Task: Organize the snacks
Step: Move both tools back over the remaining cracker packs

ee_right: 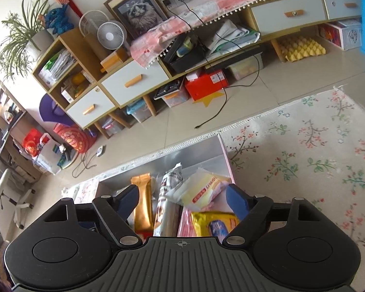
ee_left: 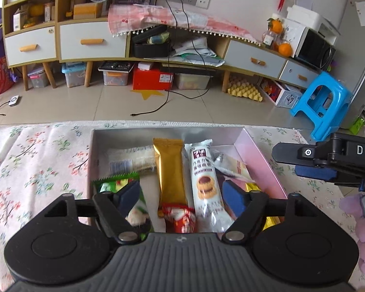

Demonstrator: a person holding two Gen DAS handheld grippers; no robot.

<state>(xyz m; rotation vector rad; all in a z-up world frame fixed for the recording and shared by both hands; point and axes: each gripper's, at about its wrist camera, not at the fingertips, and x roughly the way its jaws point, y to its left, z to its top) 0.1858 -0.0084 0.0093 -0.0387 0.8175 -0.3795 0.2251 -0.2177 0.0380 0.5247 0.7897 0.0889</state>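
Observation:
A pink-walled open box [ee_left: 260, 155] sits on a flowered cloth and holds several snack packs: a gold bar [ee_left: 170, 170], a white cookie pack [ee_left: 205, 180], a green packet [ee_left: 116, 182], a red packet [ee_left: 180, 217] and a white bar [ee_left: 131, 160]. My left gripper [ee_left: 181, 192] is open and empty just above the box, over the gold bar and cookie pack. My right gripper [ee_right: 182, 199] is open and empty over the box's right side, above a pale yellow pack [ee_right: 204, 189] and a yellow packet [ee_right: 214, 223]. It also shows in the left wrist view [ee_left: 304, 160].
The flowered cloth [ee_left: 36, 160] spreads left and right of the box [ee_right: 227, 160]. Beyond its far edge is tiled floor with a black cable [ee_left: 158, 107], a blue stool [ee_left: 321, 102] and a long cabinet [ee_left: 92, 41] with storage bins below.

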